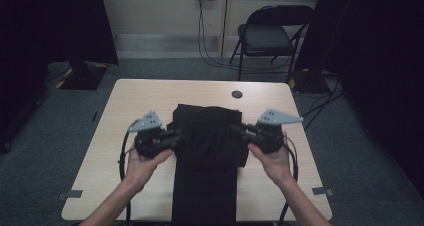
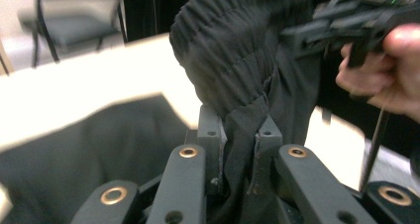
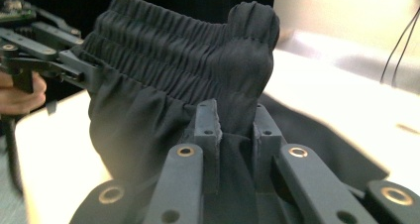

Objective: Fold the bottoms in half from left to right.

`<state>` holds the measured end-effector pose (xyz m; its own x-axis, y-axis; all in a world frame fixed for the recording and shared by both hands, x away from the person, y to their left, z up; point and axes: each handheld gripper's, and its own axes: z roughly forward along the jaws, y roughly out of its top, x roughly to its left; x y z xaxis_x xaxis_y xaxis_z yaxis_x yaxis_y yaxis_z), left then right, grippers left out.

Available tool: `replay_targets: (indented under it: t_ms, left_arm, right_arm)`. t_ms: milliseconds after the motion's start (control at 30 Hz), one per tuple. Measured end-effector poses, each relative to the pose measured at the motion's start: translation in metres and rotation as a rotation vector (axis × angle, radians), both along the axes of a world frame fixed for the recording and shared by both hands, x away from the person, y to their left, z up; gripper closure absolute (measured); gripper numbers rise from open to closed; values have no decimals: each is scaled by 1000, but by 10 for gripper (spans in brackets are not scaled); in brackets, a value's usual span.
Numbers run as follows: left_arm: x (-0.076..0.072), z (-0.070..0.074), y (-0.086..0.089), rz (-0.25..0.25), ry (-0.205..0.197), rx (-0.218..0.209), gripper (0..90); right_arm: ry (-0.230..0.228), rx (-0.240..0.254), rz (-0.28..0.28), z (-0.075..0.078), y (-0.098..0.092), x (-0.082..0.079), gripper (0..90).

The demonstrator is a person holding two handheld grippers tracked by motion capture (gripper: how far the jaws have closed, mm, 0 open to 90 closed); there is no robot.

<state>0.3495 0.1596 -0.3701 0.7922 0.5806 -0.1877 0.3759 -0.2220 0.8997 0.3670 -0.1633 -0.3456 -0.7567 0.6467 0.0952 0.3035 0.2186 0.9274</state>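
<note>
A black garment (image 1: 210,136) with a ribbed elastic waistband lies down the middle of the wooden table (image 1: 150,93), its lower part hanging over the near edge. My left gripper (image 1: 176,134) is shut on the waistband's left end, and dark cloth (image 2: 233,75) bunches up between its jaws. At the waistband's right end my right gripper (image 1: 239,128) is shut on the fabric too. The gathered band (image 3: 173,60) stretches from my right gripper's jaws across to the left gripper (image 3: 34,45). Both ends are lifted off the tabletop.
A small dark round hole (image 1: 237,94) sits near the table's far edge. Behind the table stand a black folding chair (image 1: 270,36) and trailing cables on the carpet. Black curtains hang at both sides.
</note>
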Motion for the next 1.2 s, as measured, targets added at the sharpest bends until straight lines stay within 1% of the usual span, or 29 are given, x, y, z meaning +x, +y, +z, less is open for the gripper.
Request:
replay_targets:
  t_ms: [33, 67, 133, 200, 233, 267, 300, 333, 367, 433, 467, 500, 533, 567, 600, 633, 667, 700, 733, 767, 800, 833, 933, 1000, 1067, 1100, 1133, 1167, 1200]
  left_arm:
    - [-4, -13, 1, -9, 38, 21, 793]
    - [-12, -37, 0, -36, 95, 74, 789]
    - [-17, -56, -2, -60, 138, 130, 787]
    - [-19, -77, -4, -80, 202, 169, 786]
    - [-20, -88, -5, -84, 249, 177, 786]
    - [-21, -97, -7, -88, 291, 192, 784]
    - [-20, -101, -8, -93, 296, 217, 778]
    - [-20, -101, -8, -93, 296, 217, 777]
    - [-18, -103, -8, -80, 278, 239, 777]
    - [-9, -108, -8, -60, 274, 247, 779]
    - [-4, -110, -9, -46, 273, 261, 777]
    - [8, -116, -11, -16, 265, 291, 776]
    - [8, -116, -11, -16, 265, 291, 776]
    - [20, -116, -15, 19, 231, 312, 777]
    - [20, -116, -15, 19, 231, 312, 776]
    - [35, -116, -18, 53, 206, 331, 777]
    - [35, -116, -18, 53, 206, 331, 776]
    - [52, -118, -22, 80, 187, 328, 774]
    - [52, -118, -22, 80, 187, 328, 772]
    - [66, -120, -24, 93, 168, 312, 769]
    - [66, -120, -24, 93, 168, 312, 763]
    - [72, -119, -23, 74, 187, 290, 751]
    - [69, -111, -16, 23, 184, 271, 709]
    - [65, -103, -7, 12, 172, 235, 668]
    - [63, -94, 3, 45, 145, 207, 626]
    - [64, -91, 8, 68, 145, 179, 611]
    - [67, -89, 13, 89, 159, 151, 606]
    - [67, -89, 13, 89, 159, 151, 604]
    - [76, -86, 17, 128, 151, 155, 604]
  right_arm:
    - [28, -17, 2, -14, 2, -6, 784]
    - [78, -57, 19, -40, 4, -17, 784]
    - [130, -83, 27, -65, 5, -25, 783]
    - [201, -113, 35, -91, 8, -28, 783]
    - [230, -142, 38, -104, 10, -29, 782]
    - [243, -178, 50, -115, 13, -29, 782]
    - [257, -219, 56, -123, 17, -29, 781]
    - [257, -219, 56, -123, 17, -29, 781]
    - [246, -253, 57, -129, 19, -28, 780]
    - [247, -243, 52, -134, 18, -20, 779]
    - [238, -246, 35, -139, 17, -13, 778]
    - [235, -242, 28, -141, 17, -7, 779]
    - [244, -229, 18, -143, 16, 0, 778]
    - [247, -222, 4, -144, 16, 7, 778]
    - [247, -222, 4, -144, 16, 7, 778]
    - [233, -229, -24, -144, 18, 21, 777]
    - [233, -229, -24, -144, 18, 21, 777]
    - [220, -238, -52, -144, 19, 37, 773]
    - [220, -239, -71, -144, 19, 46, 770]
    - [213, -238, -87, -145, 19, 53, 767]
    - [203, -238, -98, -145, 18, 59, 763]
    - [199, -232, -106, -145, 18, 64, 755]
    - [203, -210, -104, -145, 14, 66, 714]
    - [194, -213, -99, -140, 12, 62, 629]
    - [185, -181, -98, -133, 7, 59, 567]
    - [187, -151, -99, -128, 4, 58, 540]
    - [186, -127, -105, -123, 0, 58, 526]
    - [186, -127, -105, -123, 0, 58, 526]
    - [171, -104, -119, -115, -7, 59, 558]
